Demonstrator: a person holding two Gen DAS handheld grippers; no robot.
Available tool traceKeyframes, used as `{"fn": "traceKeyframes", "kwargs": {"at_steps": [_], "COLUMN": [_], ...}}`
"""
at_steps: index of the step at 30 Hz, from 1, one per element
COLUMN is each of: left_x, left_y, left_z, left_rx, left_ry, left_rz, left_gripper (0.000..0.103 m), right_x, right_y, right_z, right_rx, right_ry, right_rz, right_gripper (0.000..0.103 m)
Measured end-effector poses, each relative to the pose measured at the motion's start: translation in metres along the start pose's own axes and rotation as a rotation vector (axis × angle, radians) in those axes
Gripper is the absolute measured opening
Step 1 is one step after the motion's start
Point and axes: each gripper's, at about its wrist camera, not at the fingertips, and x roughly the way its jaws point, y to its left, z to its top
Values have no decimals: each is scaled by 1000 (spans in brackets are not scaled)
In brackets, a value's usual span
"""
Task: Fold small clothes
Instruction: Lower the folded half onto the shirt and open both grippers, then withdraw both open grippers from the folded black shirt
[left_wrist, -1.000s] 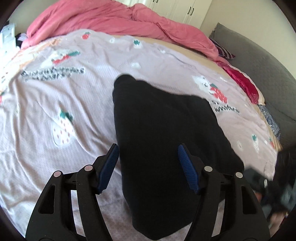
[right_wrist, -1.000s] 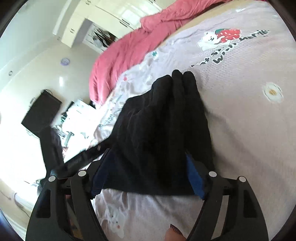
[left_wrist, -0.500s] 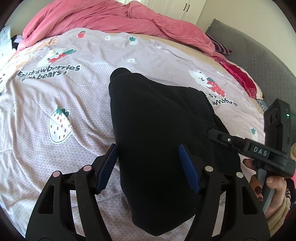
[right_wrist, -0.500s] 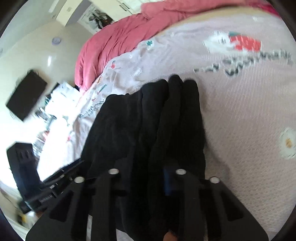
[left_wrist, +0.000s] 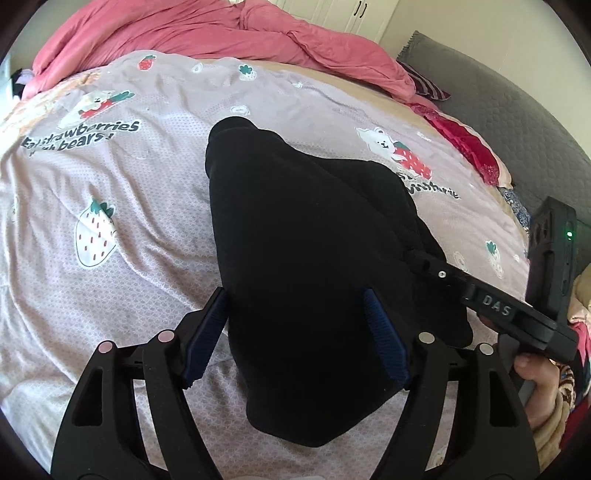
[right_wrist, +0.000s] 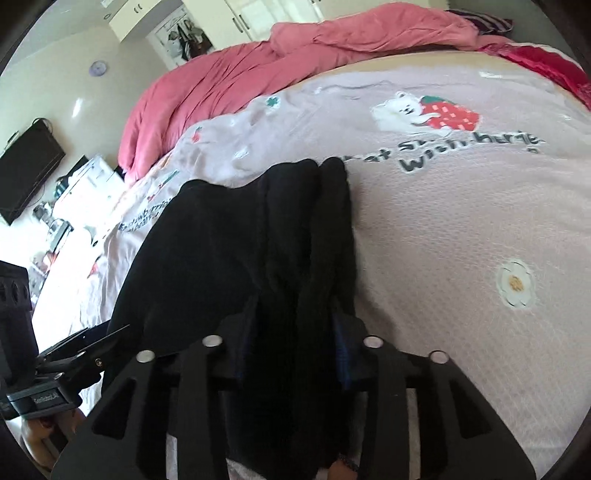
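Left fingers (left_wrist: 295, 336) apart astride the black garment (left_wrist: 306, 229), just widening; right fingers (right_wrist: 291, 343) easing, bunched cloth between.

1. A black garment (left_wrist: 303, 236) lies folded on the bed's lilac strawberry-print sheet (left_wrist: 110, 206).
2. The left tongs (left_wrist: 295, 332) straddle its near end; the jaws have just been opening, blue pads (left_wrist: 386, 332) apart.
3. The right tongs (left_wrist: 417, 258) reach its right edge.

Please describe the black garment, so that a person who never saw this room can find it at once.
Find the bed with the pale lilac strawberry-and-bear sheet and the pink duvet heaped at its far end. The black garment lies mid-sheet, the only plain dark cloth there.
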Motion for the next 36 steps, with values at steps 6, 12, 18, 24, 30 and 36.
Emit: {"fn": "traceKeyframes", "kwargs": {"at_steps": [6, 12, 18, 24, 30, 36], "left_x": [-4, -11, -29, -57, -87, -112], "left_y": [0, 0, -1, -3, -7, -5], "left_z": [-1, -4, -9, -13, -20, -33], "left_rx": [3, 1, 2, 21, 51, 67], "left_ry": [-8, -12, -44, -95, -151, -206], "left_rz": [5, -3, -8, -9, 7, 49], "left_gripper": [68, 68, 75, 88, 93, 94], "right_x": [-28, -64, -96, -121, -142, -160], "right_y": [10, 26, 39, 48, 57, 68], "right_z": [-7, -14, -26, -37, -49, -67], "right_rx": [-20, -59, -102, -123, -124, -136], "right_ry": [-49, -131, -200, -263, -301, -348], "right_rz": [-44, -71, -122, -142, -145, -149], "right_gripper": [44, 71, 89, 95, 99, 99]}}
